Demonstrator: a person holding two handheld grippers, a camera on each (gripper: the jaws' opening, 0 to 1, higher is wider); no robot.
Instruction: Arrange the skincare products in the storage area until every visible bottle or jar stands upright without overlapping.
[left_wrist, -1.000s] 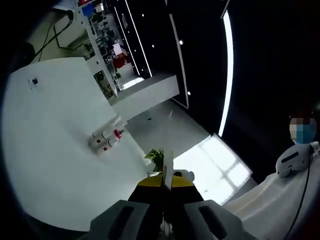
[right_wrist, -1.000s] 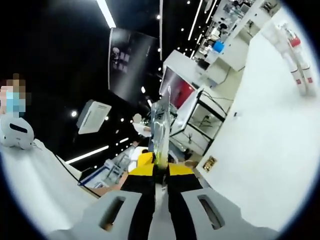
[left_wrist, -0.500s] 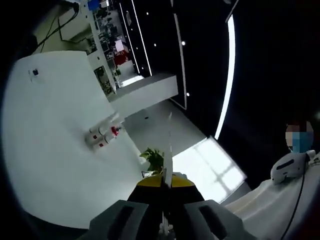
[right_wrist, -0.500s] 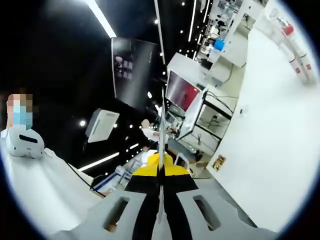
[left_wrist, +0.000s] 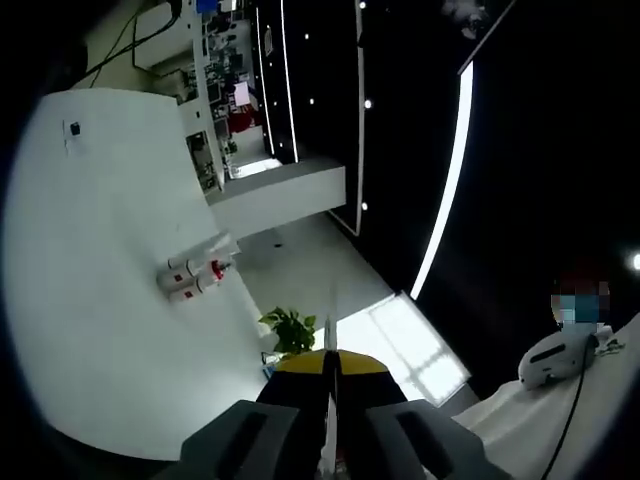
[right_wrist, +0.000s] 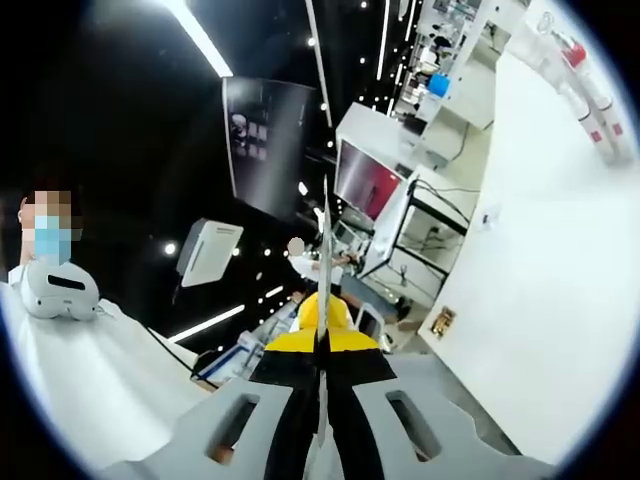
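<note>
Both grippers' fingers pressed together, empty. Bottles (left_wrist: 190, 280) lying flat at 9 o'clock on worktop (left_wrist: 90, 250) (edge close): a nudge rolls them off.

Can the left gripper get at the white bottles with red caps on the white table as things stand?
Probably yes, but not yet. The left gripper has its jaws shut, well short of the white bottles with red caps, aimed off to their side. The bare white table leaves the way free.

White red-capped bottles (left_wrist: 192, 278) lying flat on table (left_wrist: 90, 250).
</note>
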